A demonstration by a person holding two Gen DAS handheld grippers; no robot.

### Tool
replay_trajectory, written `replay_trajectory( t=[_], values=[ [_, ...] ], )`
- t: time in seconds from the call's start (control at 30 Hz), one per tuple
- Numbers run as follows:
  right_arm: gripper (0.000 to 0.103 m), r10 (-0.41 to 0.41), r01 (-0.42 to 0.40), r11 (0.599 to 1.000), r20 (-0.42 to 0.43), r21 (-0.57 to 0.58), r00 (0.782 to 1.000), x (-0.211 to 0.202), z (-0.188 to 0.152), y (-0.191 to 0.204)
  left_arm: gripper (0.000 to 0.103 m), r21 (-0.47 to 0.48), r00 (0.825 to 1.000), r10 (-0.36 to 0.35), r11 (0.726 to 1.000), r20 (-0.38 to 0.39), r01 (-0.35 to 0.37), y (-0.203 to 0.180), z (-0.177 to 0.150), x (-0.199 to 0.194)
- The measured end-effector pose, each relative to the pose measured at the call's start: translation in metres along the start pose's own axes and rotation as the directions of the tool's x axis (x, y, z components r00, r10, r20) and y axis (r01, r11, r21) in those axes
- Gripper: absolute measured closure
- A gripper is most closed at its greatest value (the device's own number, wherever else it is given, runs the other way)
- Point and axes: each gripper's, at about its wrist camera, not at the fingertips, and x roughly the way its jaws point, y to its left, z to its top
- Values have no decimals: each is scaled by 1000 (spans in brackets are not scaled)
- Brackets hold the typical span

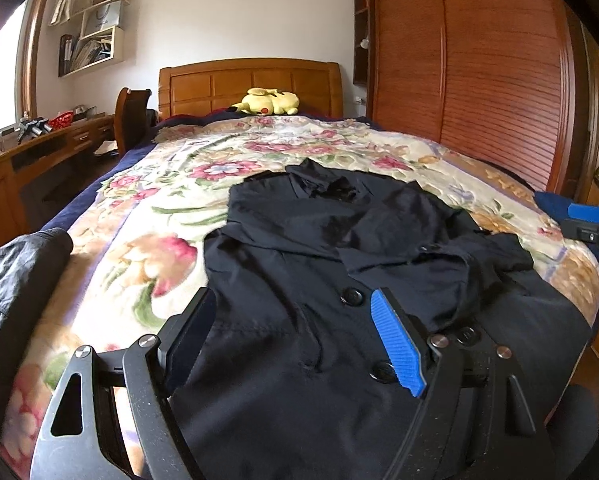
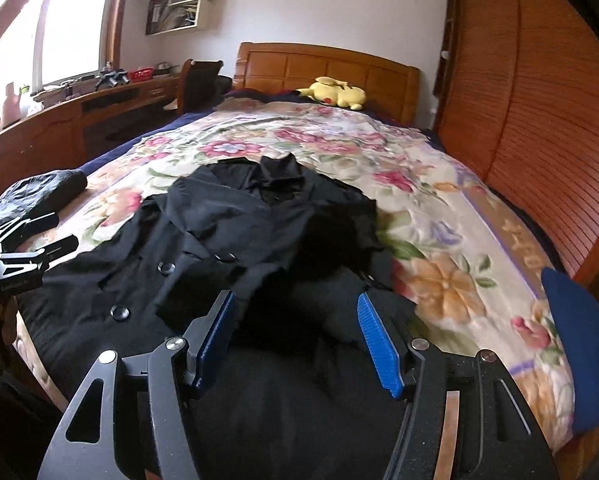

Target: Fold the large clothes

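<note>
A black coat (image 1: pixel 339 264) with large round buttons lies flat on the floral bedspread (image 1: pixel 171 184), collar toward the headboard and a sleeve folded across its chest. My left gripper (image 1: pixel 295 306) hovers open over the coat's lower front with nothing between its fingers. In the right wrist view the same coat (image 2: pixel 235 224) spreads ahead, and my right gripper (image 2: pixel 295 300) stands open above its right side, blue pads apart and gripping nothing. Each gripper shows in the other's view: the right gripper (image 1: pixel 579 220) at the far right edge, the left gripper (image 2: pixel 67 229) at the far left edge.
A second dark garment (image 1: pixel 15 280) is bunched at the bed's left edge. A blue cloth (image 2: pixel 579 340) lies at the right edge. A yellow plush toy (image 1: pixel 269 102) rests by the wooden headboard. A wardrobe (image 1: pixel 479 80) stands on the right, a desk (image 1: pixel 39 152) on the left.
</note>
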Motion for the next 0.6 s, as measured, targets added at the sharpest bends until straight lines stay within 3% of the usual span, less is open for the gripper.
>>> replay_trajectory(
  t=[0.23, 0.6],
  values=[
    [39, -2, 2, 999, -6, 55, 1000, 7, -16, -7, 23, 47, 999, -15, 999, -36, 16, -35, -12, 3],
    [39, 60, -61, 983, 11, 173, 998, 43, -27, -26, 23, 98, 997, -48, 994, -56, 54, -76, -15, 0]
  ],
)
